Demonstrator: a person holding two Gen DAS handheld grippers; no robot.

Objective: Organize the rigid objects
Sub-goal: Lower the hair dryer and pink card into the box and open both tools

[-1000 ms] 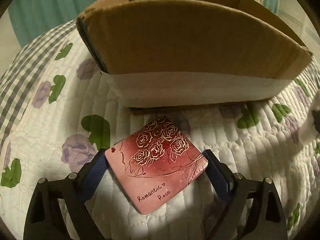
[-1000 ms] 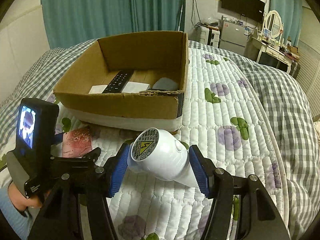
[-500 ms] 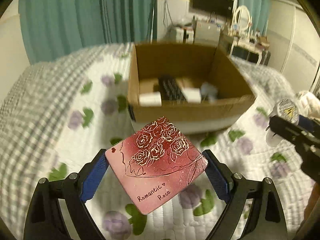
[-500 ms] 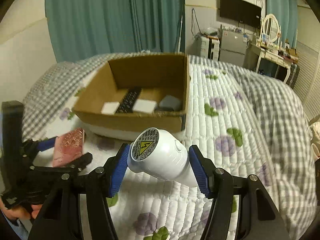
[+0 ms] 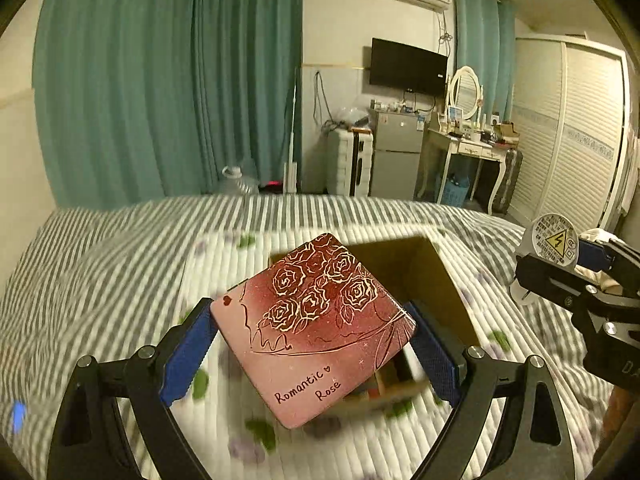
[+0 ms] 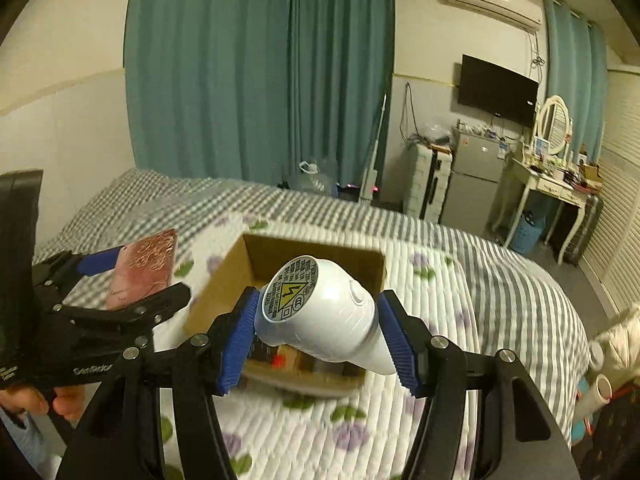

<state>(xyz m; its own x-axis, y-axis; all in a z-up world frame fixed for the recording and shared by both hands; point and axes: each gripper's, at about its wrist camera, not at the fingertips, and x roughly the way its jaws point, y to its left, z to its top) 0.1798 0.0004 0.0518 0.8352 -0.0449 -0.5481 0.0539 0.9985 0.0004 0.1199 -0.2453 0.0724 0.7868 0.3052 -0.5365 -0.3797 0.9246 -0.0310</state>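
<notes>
My left gripper (image 5: 312,344) is shut on a flat pink-red "Romantic Rose" case (image 5: 312,320), held in the air above the near side of an open cardboard box (image 5: 436,280) on the bed. The case also shows in the right wrist view (image 6: 144,268). My right gripper (image 6: 320,328) is shut on a white plastic device with a yellow warning label (image 6: 316,312), held above the same box (image 6: 280,264). It shows at the right edge of the left wrist view (image 5: 554,244). Items lie blurred inside the box.
The box sits on a quilted floral bedspread (image 6: 432,292) over a grey checked blanket (image 5: 100,264). Teal curtains (image 6: 260,72), a small fridge (image 6: 472,176), a dressing table (image 6: 548,188) and a louvred wardrobe (image 5: 568,136) stand beyond the bed.
Both grippers have risen well above the bed with their objects still held. The box now appears lower and smaller in both views, and the room beyond has come into sight.
</notes>
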